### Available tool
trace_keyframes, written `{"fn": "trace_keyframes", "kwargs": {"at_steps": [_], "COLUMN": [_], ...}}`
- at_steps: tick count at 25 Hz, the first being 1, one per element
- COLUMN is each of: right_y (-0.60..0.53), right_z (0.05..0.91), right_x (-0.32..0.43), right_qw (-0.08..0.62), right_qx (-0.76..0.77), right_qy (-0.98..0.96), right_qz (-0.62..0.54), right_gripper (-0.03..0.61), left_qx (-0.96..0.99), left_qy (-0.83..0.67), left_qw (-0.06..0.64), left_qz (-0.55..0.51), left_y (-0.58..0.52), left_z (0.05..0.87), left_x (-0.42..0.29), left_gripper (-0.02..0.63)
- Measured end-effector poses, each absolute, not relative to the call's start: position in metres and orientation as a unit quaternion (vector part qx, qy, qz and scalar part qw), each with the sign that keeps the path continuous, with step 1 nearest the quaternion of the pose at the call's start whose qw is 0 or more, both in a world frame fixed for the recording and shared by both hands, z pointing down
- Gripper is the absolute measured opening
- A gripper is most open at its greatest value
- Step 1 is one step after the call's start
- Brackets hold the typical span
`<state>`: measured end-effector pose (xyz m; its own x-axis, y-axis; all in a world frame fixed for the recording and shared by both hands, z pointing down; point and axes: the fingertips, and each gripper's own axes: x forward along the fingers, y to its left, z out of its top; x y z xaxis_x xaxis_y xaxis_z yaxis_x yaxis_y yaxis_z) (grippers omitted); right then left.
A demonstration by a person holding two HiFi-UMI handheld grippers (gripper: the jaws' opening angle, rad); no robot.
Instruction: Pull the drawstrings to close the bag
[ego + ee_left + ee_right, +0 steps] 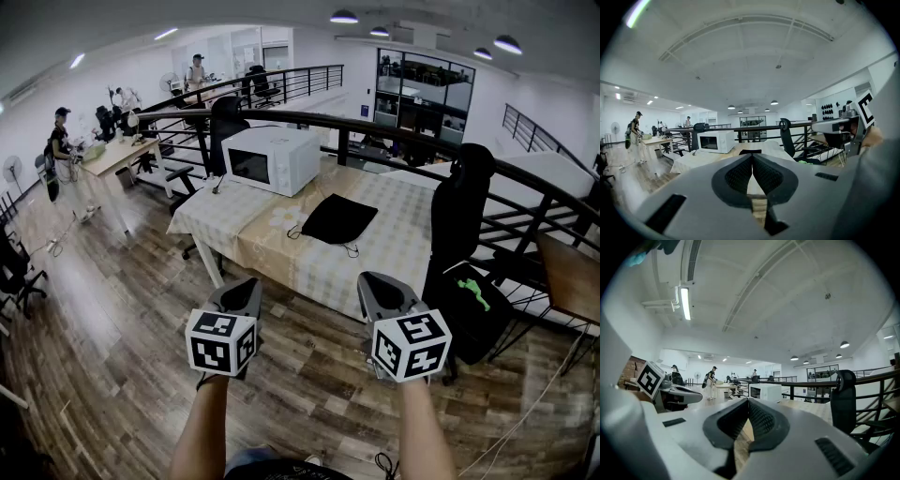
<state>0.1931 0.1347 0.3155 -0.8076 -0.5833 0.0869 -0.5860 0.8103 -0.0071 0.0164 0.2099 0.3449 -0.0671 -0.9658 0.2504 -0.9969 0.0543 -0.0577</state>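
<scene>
Long worktop (403,244) with pale checked cloth carries a white box microwave (270,159) and, beside it, the flat black fabric drawstring bag (338,218). The bag lies slack and unclosed. It sits ahead of both grippers and well apart from them. The right gripper (375,279) looks slightly nearer than the left gripper (248,281). Both sets of fingers are together, holding nothing. Thin dark drawstrings (351,249) trail toward the near edge.
</scene>
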Motion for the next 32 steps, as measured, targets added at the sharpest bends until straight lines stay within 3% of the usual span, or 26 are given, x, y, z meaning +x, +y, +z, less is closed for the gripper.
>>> {"fn": "trace_keyframes", "kwargs": {"at_steps": [22, 32], "right_y": [0.112, 0.058], "right_z": [0.326, 0.338], "right_x": [0.173, 0.130], "right_qw": [0.044, 0.064], "right_qx": [0.320, 0.346], "right_qy": [-0.946, -0.936], "right_qz": [0.022, 0.025], "right_gripper": [0.026, 0.069], "left_qx": [0.683, 0.707], "left_qy": [-0.721, -0.695], "left_qw": [0.076, 0.088], "left_qz": [0.094, 0.096], "left_y": [0.176, 0.106], "left_z": [0.352, 0.364], "left_x": [-0.002, -0.048], "left_gripper": [0.034, 0.052]}}
